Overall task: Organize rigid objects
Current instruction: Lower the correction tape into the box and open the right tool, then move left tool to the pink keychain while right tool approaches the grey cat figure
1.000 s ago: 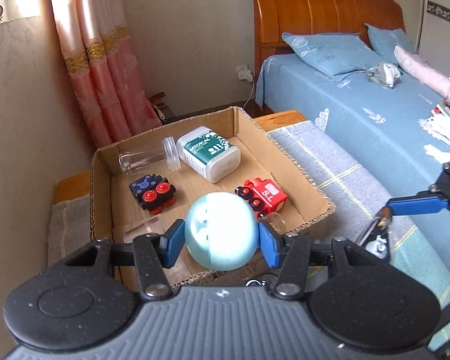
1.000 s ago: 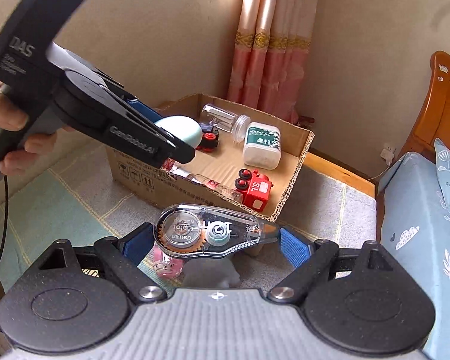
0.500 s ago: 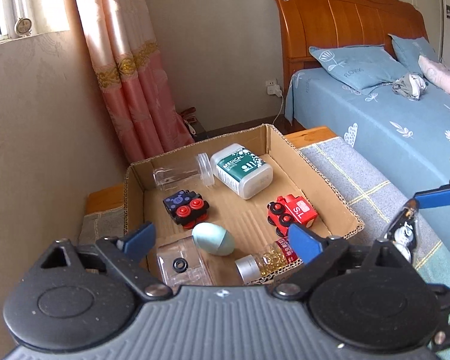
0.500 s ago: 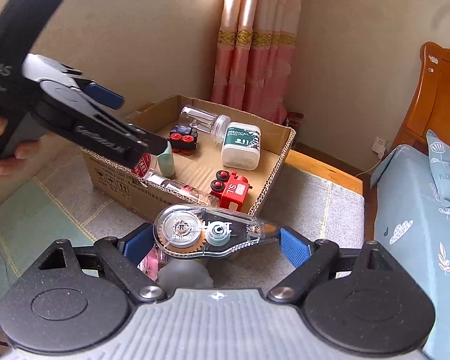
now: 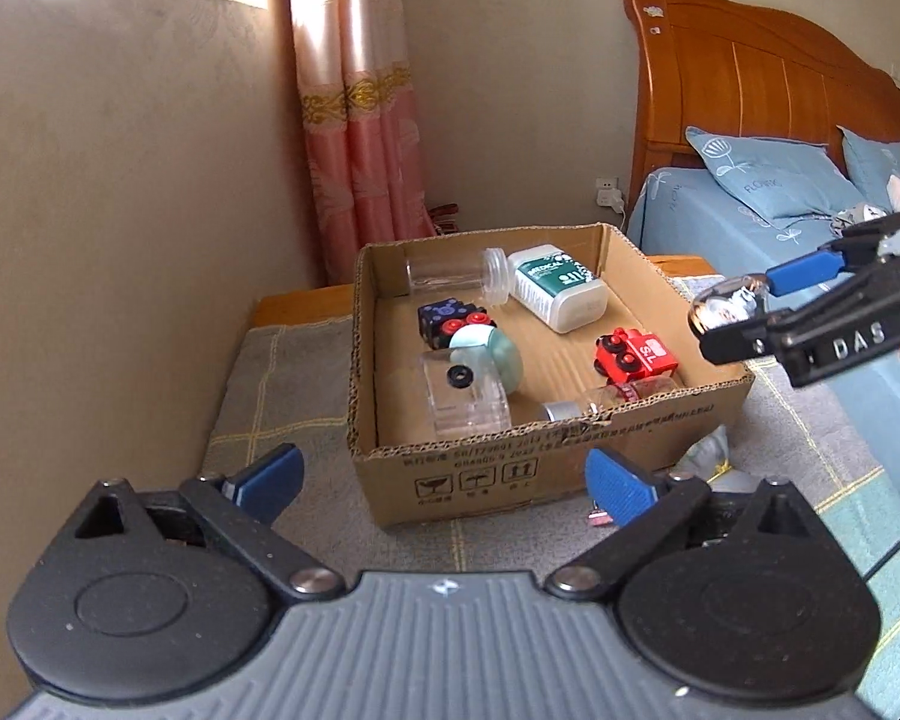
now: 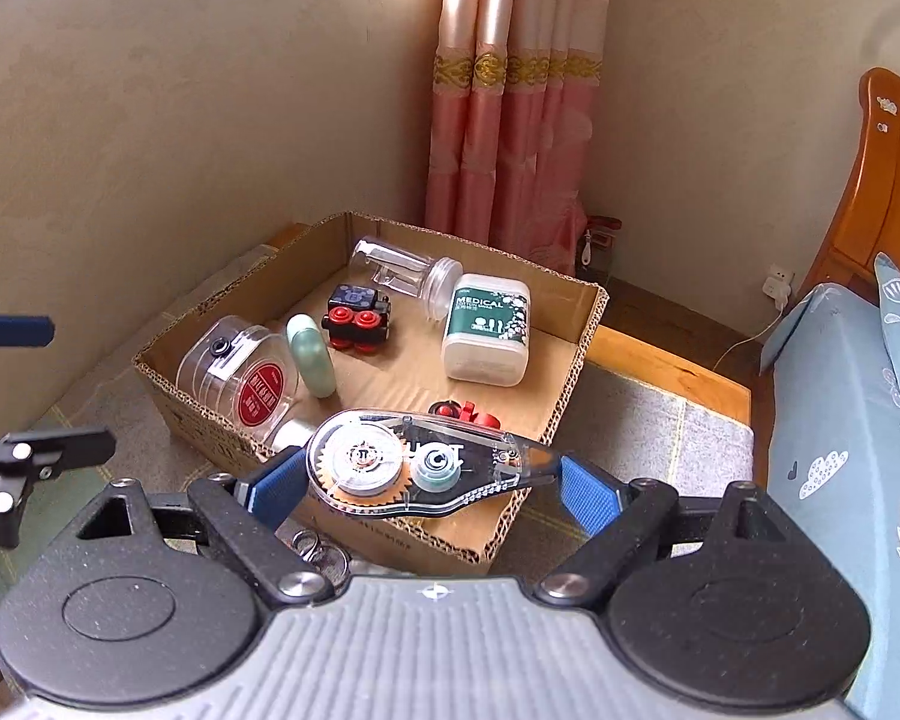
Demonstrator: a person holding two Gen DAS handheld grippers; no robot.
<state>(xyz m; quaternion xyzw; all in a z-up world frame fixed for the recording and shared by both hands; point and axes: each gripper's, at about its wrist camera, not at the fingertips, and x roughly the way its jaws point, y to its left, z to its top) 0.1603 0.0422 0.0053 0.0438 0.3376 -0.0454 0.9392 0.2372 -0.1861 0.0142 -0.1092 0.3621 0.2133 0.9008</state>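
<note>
A cardboard box sits on a grey blanket. In it lie a pale green egg, a clear jar, a white and green medical container, a black toy car, a red toy train, a clear round case and a small bottle. My left gripper is open and empty, in front of the box. My right gripper is shut on a clear correction tape dispenser, held above the box's near edge; it also shows in the left wrist view.
A wall runs along the left of the box and pink curtains hang behind it. A bed with blue bedding and a wooden headboard stands to the right. Small items lie on the blanket by the box's front right corner.
My left gripper opened, let the green egg drop into the box, and pulled back and up. My right gripper moved closer to the box with the tape dispenser.
</note>
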